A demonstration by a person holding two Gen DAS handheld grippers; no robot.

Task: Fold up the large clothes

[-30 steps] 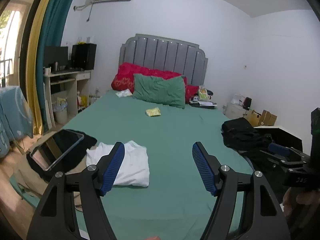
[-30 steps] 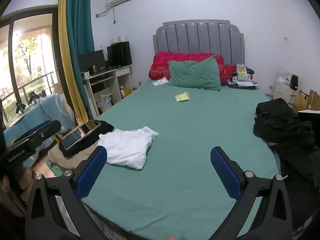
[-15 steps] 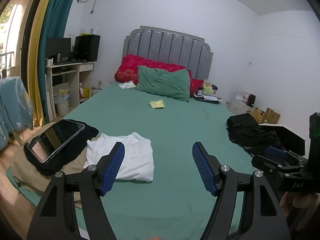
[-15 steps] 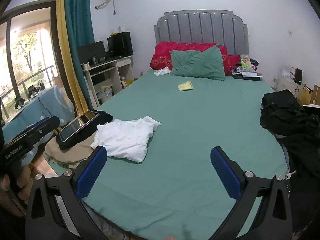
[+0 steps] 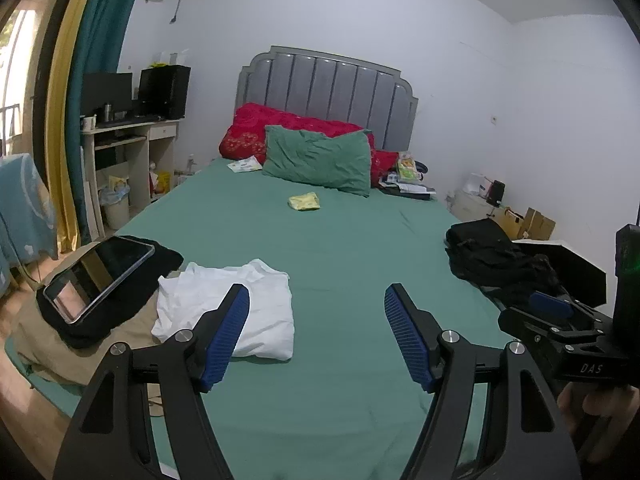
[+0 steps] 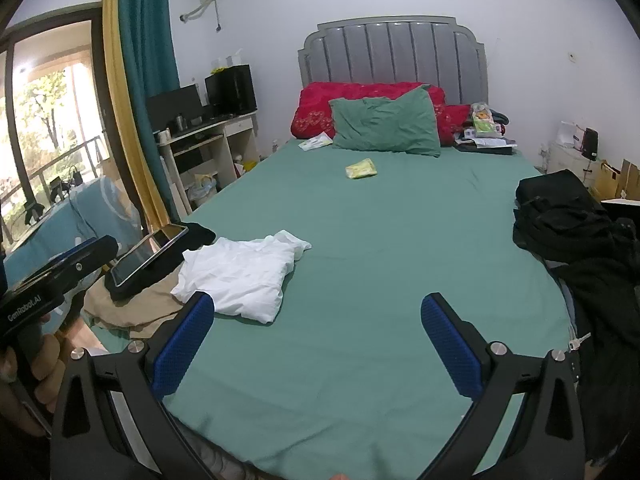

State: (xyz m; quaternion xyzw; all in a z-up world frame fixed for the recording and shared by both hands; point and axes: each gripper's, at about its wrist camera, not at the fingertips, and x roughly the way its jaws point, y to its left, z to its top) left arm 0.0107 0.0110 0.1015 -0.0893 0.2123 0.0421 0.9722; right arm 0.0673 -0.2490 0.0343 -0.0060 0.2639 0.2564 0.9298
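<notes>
Grippers, left gripper [image 5: 317,304] and right gripper [image 6: 317,316], gape wide, holding nothing; white shirt [image 6: 240,276] partly hidden by the left one; black clothes [image 6: 580,236] cut off far right.

left hand-held gripper [image 5: 317,308]: jaws apart, empty | white garment [image 5: 256,304]: on bed [image 5: 360,248]

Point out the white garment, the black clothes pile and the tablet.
white garment [image 6: 240,276]: right wrist view, middle of the cloth.
black clothes pile [image 6: 560,216]: right wrist view, upper mound.
tablet [image 5: 98,272]: left wrist view, screen centre.
</notes>
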